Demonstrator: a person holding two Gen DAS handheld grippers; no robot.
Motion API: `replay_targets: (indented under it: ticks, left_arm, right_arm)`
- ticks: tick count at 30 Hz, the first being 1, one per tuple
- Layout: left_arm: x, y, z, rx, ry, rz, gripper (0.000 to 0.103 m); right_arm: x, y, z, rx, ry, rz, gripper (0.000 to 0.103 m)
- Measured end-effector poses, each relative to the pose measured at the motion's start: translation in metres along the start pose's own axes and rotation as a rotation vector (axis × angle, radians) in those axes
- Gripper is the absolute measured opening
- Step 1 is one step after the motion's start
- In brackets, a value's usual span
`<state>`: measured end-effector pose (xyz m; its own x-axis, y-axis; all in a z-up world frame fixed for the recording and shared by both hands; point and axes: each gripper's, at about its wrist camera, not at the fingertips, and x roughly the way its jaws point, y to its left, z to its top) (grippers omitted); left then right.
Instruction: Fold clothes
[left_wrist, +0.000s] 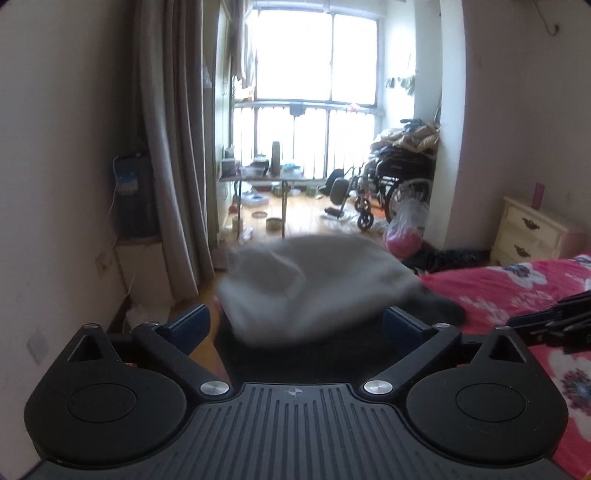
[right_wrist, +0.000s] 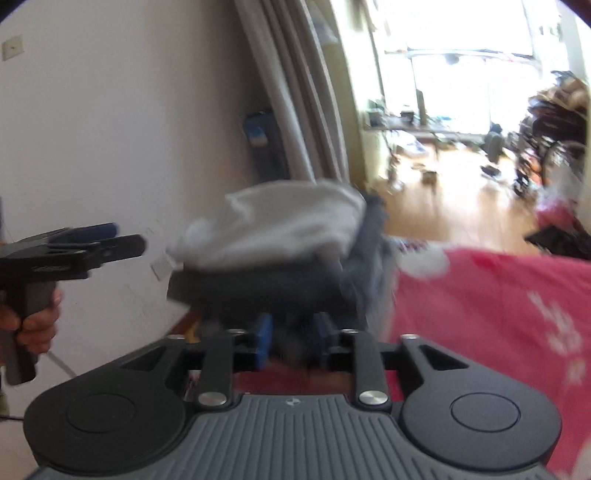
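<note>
The left hand-held gripper (left_wrist: 297, 321) stands spread wide, its blue-padded fingers (left_wrist: 190, 323) far apart and closed on nothing. Just beyond them a blurred bundle of clothes (left_wrist: 314, 280) shows light grey-white cloth on top and dark grey cloth beneath. The pads do not press on it in this view. Whether the bundle rests on anything cannot be told from the blur.

From the right wrist view, the right hand-held gripper (right_wrist: 291, 341) has its blue pads (right_wrist: 264, 339) parted with a gap between them. Blurred dark fabric lies in or just past that gap, and whether the pads touch it cannot be told. The same bundle (right_wrist: 273, 229) sits straight ahead of the fingers, pale cloth over dark grey, with a loose dark fold hanging at its right edge. To the left, a hand (right_wrist: 35, 325) grips the handle of the left hand-held gripper, which points toward the bundle and stops short of it.

A bed with a pink floral cover (left_wrist: 517, 291) lies to the right of the bundle. Beyond it are a cream nightstand (left_wrist: 532, 232), a wheelchair (left_wrist: 399, 181), a cluttered folding surface (left_wrist: 258, 177) by the bright window (left_wrist: 314, 55), and a grey curtain (left_wrist: 173, 147) at left.
</note>
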<state>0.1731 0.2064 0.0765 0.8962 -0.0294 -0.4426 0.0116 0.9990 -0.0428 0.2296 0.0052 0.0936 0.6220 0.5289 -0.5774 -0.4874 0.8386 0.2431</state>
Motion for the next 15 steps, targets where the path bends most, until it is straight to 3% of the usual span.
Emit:
replay_targets:
  ticks: [5, 8, 13, 15]
  left_arm:
    - [-0.03, -0.025, -0.018, -0.181, 0.085, 0.031, 0.103]
    - [-0.038, -0.035, -0.029, -0.286, 0.169, 0.068, 0.103]
    - [-0.06, -0.051, -0.041, -0.267, 0.16, 0.207, 0.103]
    - [-0.066, -0.056, -0.042, -0.285, 0.162, 0.235, 0.103]
  right_arm:
    - [-0.041, 0.009, -0.028, -0.007, -0.013, -0.097, 0.07]
    - [-0.057, 0.016, -0.043, -0.007, -0.001, -0.143, 0.078]
    - [-0.084, 0.028, -0.064, -0.023, -0.012, -0.195, 0.097]
    - [-0.092, 0.034, -0.069, -0.045, -0.021, -0.219, 0.1]
